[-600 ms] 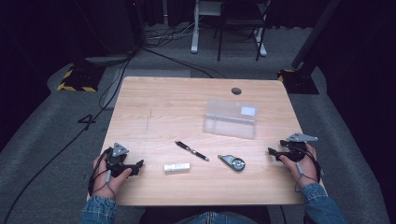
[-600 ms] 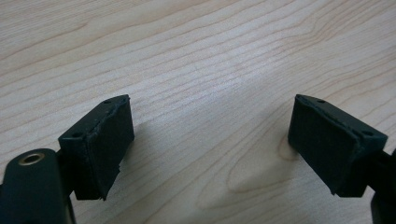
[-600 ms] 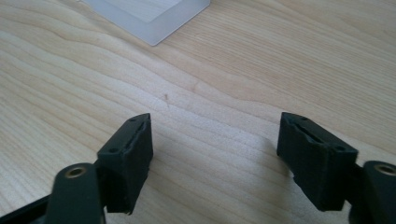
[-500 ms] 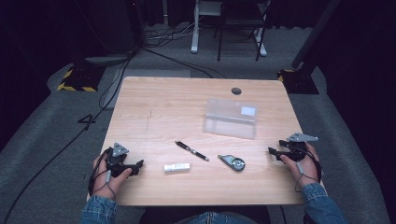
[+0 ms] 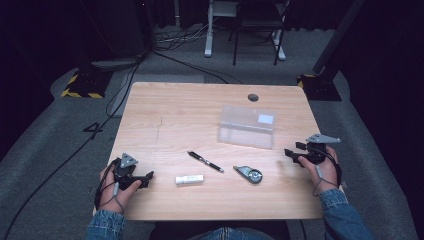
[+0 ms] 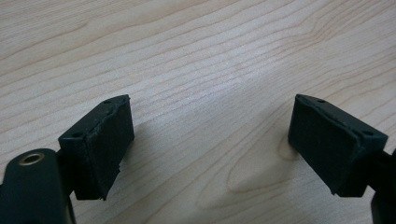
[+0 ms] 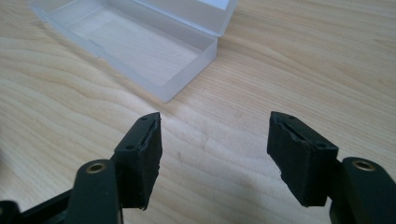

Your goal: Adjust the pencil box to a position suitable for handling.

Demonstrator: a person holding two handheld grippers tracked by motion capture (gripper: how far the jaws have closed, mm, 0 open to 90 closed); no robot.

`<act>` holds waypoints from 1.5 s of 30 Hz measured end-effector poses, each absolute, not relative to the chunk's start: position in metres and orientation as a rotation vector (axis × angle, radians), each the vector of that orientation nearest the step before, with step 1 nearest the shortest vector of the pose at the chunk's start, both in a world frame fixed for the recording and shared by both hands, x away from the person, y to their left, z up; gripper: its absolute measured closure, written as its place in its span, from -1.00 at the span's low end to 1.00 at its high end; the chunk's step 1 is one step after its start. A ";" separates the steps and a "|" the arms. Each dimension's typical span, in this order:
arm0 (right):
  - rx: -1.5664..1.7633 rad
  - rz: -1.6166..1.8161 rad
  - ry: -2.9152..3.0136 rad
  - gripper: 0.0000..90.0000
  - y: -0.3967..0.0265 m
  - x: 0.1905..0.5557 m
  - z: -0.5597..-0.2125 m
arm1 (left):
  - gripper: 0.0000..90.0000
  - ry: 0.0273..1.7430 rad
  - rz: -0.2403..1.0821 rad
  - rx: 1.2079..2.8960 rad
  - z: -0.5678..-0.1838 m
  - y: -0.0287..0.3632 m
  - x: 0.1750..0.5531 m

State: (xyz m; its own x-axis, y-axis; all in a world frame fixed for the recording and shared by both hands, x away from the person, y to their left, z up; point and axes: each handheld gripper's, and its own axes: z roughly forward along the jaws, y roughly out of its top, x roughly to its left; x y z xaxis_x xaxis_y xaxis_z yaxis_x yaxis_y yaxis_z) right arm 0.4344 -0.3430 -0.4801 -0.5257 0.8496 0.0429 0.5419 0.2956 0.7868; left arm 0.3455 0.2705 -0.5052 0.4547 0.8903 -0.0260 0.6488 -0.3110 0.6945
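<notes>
While both hands rest at the table's near corners, nothing is held yet.

Box: clear plastic box (image 5: 246, 127), lid open, sits right of centre, nearest the right gripper (image 5: 294, 153); likely light, stiff and slippery, best pinched across a thin side wall.
Box label: small white sticker, writing too small to read.
Right jaws: wide apart, empty, pointed toward the box (image 7: 140, 44).
Left gripper (image 5: 145, 179): jaws wide, empty over bare wood.
Between: pen (image 5: 205, 161), white tube (image 5: 189, 179), tape dispenser (image 5: 249, 174).
Floor: a "4" mark.
</notes>
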 end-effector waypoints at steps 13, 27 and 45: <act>1.228 1.118 2.221 -0.17 -0.316 0.465 -0.481 | -0.68 1.280 0.486 2.067 -0.505 0.270 0.346; 1.202 1.105 2.231 -0.10 -0.296 0.488 -0.489 | -0.68 1.278 0.486 2.069 -0.505 0.271 0.346; 1.130 1.087 2.309 -0.09 -0.285 0.488 -0.503 | -0.68 1.278 0.485 2.068 -0.505 0.271 0.346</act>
